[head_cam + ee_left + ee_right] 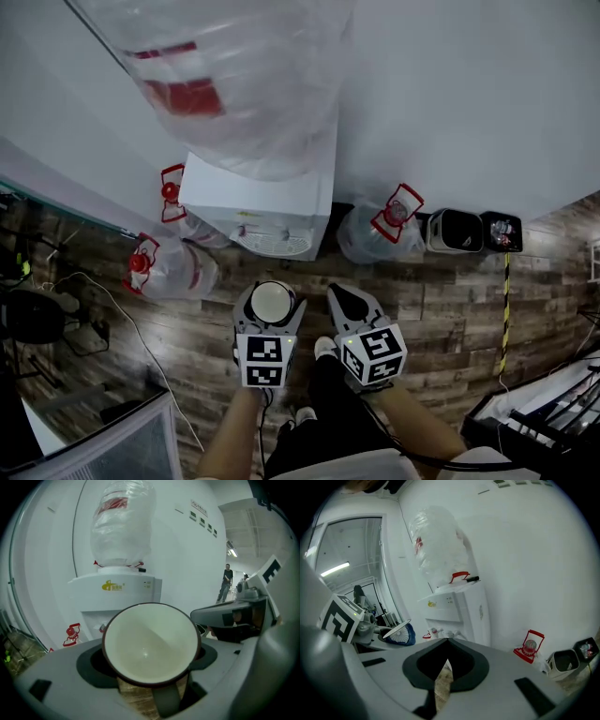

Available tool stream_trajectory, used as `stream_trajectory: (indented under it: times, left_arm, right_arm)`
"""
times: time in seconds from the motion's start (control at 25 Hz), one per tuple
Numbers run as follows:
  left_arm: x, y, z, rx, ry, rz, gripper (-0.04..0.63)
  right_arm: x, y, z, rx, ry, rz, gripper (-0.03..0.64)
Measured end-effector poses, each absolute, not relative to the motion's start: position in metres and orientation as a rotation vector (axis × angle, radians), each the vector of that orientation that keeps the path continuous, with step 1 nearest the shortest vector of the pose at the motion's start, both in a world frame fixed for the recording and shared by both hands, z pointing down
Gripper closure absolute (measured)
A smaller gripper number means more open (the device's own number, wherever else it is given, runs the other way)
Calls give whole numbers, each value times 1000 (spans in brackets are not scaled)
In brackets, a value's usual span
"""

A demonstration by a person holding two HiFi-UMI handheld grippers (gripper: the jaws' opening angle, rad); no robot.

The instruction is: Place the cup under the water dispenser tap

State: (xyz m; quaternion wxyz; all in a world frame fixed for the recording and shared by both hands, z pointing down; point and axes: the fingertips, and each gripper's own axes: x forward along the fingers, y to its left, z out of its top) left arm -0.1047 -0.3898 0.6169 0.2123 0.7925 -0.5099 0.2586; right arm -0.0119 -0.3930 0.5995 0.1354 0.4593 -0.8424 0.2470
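Observation:
A cup (273, 302) with a white inside and a dark rim sits upright between the jaws of my left gripper (270, 309), which is shut on it. In the left gripper view the cup (151, 644) fills the middle, its mouth facing the camera. The white water dispenser (258, 202) stands just ahead against the wall, with a big clear bottle (230, 80) on top. Its taps (440, 632) show as small red and white spouts in the right gripper view. My right gripper (349, 302) hangs beside the left one, shut with nothing in it.
Spare water bottles with red caps lie on the wooden floor left (169, 267) and right (380, 232) of the dispenser. Two small bins (455, 231) stand by the wall at the right. Cables (112, 309) run over the floor at the left.

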Motion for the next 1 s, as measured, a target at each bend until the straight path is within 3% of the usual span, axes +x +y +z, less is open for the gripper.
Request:
stream_trajectory:
  times: [1.0]
  left_arm:
    - [-111, -489, 796, 2182, -1467, 762, 150]
  right_arm:
    - [-19, -475, 759, 1340, -2436, 674, 597]
